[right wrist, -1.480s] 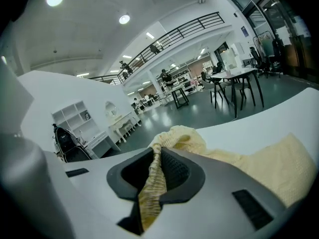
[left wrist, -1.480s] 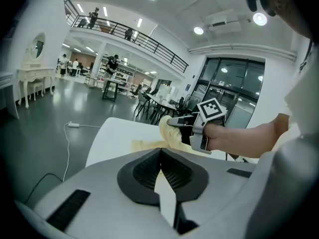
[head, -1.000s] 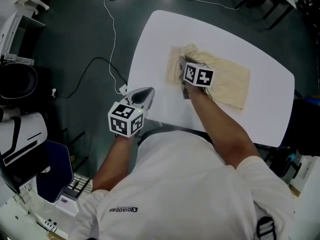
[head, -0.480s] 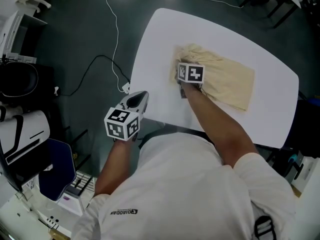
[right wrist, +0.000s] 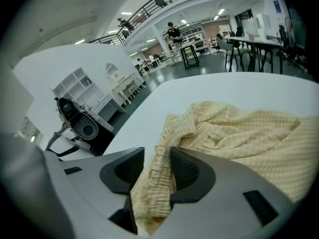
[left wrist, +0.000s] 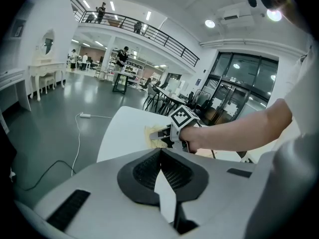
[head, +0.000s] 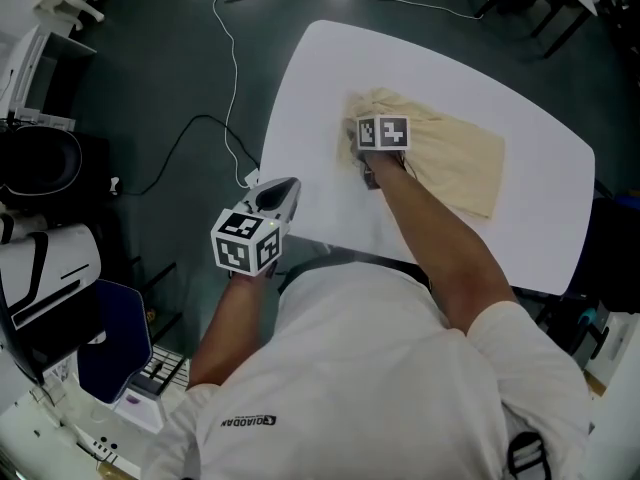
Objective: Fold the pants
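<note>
**Pants on desk: waistband end at right gripper**

Pants (head: pixel 455 158): pale yellow checked cloth, lying on the white desk (head: pixel 330 78). The long axis is running from a bunched end by the right gripper (right wrist: pixel 158 156) away toward the desk's right side in the head view.

Right gripper: released. Its jaws have just been opening and are standing apart, with the gathered waistband (right wrist: pixel 158 193) hanging slack between them (no squeeze showing).

Left gripper (left wrist: pixel 160 156): clenched on nothing. It is hovering off the desk's near left edge, well apart from the cloth.

Governing relation: the cloth is stretching ahead and to the right of the right gripper, so the right hand is sitting far nearer than the left.

Obscured: in the head view the marker cube and hand are covering the bunched end. The number of layers already folded is proving hard to judge
</note>
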A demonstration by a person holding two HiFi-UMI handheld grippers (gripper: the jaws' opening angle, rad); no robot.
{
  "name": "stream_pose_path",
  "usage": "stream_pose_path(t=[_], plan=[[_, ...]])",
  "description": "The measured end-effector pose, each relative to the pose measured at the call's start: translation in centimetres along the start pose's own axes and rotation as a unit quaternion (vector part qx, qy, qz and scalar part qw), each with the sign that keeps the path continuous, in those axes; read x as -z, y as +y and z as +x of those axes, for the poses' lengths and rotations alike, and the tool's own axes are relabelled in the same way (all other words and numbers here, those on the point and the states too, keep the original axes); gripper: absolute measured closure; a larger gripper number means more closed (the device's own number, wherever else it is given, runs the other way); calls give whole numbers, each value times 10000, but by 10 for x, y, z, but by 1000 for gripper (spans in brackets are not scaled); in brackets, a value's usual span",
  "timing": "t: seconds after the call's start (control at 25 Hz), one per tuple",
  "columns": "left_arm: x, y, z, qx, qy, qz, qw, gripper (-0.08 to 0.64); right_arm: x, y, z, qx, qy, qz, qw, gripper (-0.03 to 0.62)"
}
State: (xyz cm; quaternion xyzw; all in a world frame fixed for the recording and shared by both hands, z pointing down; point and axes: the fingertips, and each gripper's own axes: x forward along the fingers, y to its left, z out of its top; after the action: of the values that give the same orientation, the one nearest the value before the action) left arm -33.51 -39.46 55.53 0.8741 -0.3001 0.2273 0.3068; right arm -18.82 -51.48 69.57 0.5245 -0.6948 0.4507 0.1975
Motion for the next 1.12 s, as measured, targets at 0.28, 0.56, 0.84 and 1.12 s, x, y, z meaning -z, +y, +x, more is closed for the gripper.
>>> stream_pose_path(t=[0.28, 0.56, 0.84, 1.12], plan=[[1, -2, -10, -40, -85, 33, 10000, 532, -21, 35, -48, -515, -358, -180, 9979, 357], [-8, -17, -8, 64, -204, 213, 9995, 532, -19, 49, -121, -938, -1150, -224, 9887, 518], [-13, -50, 6, 422, -99, 582, 9974, 532, 12, 37, -201, -906, -1593, -300, 9826, 572], [-20, -95, 32, 864, 47, 1023, 9910, 532, 59, -19, -258, -360, -1743, -71, 9840, 572]])
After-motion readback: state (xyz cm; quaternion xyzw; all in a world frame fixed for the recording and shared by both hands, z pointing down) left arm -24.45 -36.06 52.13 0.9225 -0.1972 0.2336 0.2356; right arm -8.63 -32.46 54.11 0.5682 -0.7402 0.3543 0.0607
